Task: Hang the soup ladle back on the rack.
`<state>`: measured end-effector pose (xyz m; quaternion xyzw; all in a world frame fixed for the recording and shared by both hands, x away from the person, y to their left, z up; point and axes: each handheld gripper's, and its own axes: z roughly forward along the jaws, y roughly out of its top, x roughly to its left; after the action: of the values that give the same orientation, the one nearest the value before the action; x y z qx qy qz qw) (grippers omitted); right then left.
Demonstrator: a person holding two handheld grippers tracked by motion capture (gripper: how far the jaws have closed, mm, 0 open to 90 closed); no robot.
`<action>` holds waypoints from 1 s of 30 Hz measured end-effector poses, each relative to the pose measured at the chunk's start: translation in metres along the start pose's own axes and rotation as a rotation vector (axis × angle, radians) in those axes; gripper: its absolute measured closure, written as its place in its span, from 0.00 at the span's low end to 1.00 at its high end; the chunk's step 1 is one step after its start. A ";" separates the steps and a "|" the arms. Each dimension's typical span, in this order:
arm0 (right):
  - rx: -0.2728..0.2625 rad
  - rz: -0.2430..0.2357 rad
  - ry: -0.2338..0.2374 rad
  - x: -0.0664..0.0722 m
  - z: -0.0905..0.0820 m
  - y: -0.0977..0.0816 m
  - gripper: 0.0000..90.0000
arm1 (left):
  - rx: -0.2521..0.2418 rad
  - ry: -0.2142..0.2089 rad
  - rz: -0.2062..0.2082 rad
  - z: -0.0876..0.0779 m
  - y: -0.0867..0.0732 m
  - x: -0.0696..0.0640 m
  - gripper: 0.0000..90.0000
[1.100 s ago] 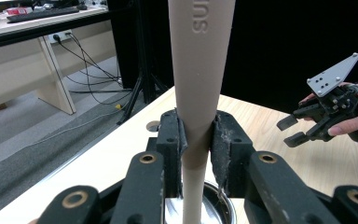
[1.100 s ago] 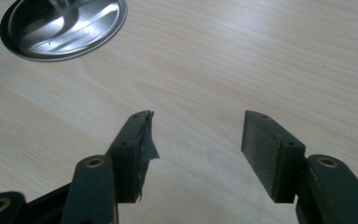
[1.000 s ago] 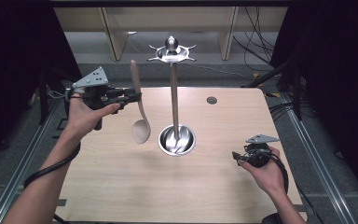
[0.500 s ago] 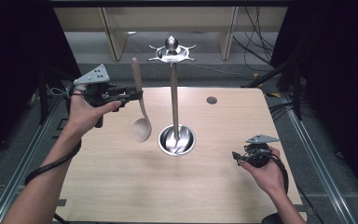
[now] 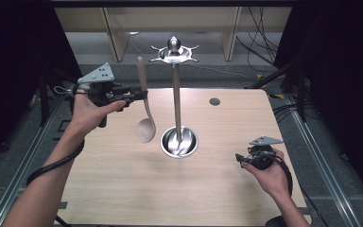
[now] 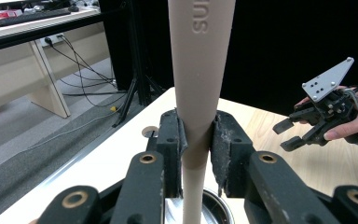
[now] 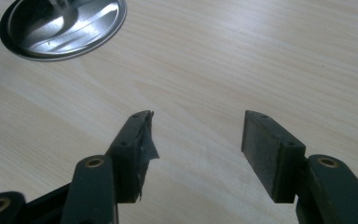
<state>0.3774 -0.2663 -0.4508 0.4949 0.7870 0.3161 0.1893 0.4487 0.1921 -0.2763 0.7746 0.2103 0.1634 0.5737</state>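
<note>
A beige plastic spoon [image 5: 146, 127] hangs upright above the table, bowl down and handle tip up. My left gripper [image 5: 139, 93] is shut on its handle about halfway up. In the left gripper view the handle [image 6: 198, 84] rises between the two pads of that gripper [image 6: 196, 140], which press on it. Just right of the spoon stands a steel utensil stand [image 5: 176, 94] with a round dish base [image 5: 189, 144] and a hooked crown [image 5: 174, 51]. My right gripper [image 5: 240, 158] is held low over the table at the right. In its own view it [image 7: 196, 135] is open with nothing between its pads.
The wooden table [image 5: 123, 189] has a small round cable hole [image 5: 214, 101] behind the stand. The stand's base [image 7: 65, 23] lies ahead and to the left in the right gripper view. The right gripper [image 6: 298, 133] also appears far off in the left gripper view. Dark floor and rails flank the table.
My left gripper has edged the spoon slightly right, toward the stand's pole. The right gripper has stayed where it was.
</note>
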 end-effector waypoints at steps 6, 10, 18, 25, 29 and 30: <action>0.002 -0.001 0.000 0.000 0.000 0.000 0.48 | 0.002 -0.003 0.002 0.001 0.001 0.000 0.82; 0.002 -0.001 0.000 0.000 0.000 0.000 0.48 | 0.002 -0.005 0.005 0.002 0.002 0.000 0.82; 0.002 -0.001 0.000 0.000 0.000 0.000 0.48 | 0.007 -0.012 0.006 0.003 0.003 -0.001 0.82; -0.002 -0.020 -0.004 -0.001 0.001 0.000 0.48 | 0.015 -0.017 0.012 0.004 0.004 0.000 0.82; -0.005 -0.025 -0.005 -0.001 0.002 0.000 0.48 | 0.016 -0.018 0.011 0.005 0.005 0.000 0.82; -0.005 -0.025 -0.005 -0.001 0.002 0.000 0.48 | 0.017 -0.019 0.011 0.005 0.005 0.000 0.82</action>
<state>0.3788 -0.2672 -0.4522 0.4853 0.7919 0.3144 0.1963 0.4520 0.1873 -0.2726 0.7820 0.2018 0.1577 0.5682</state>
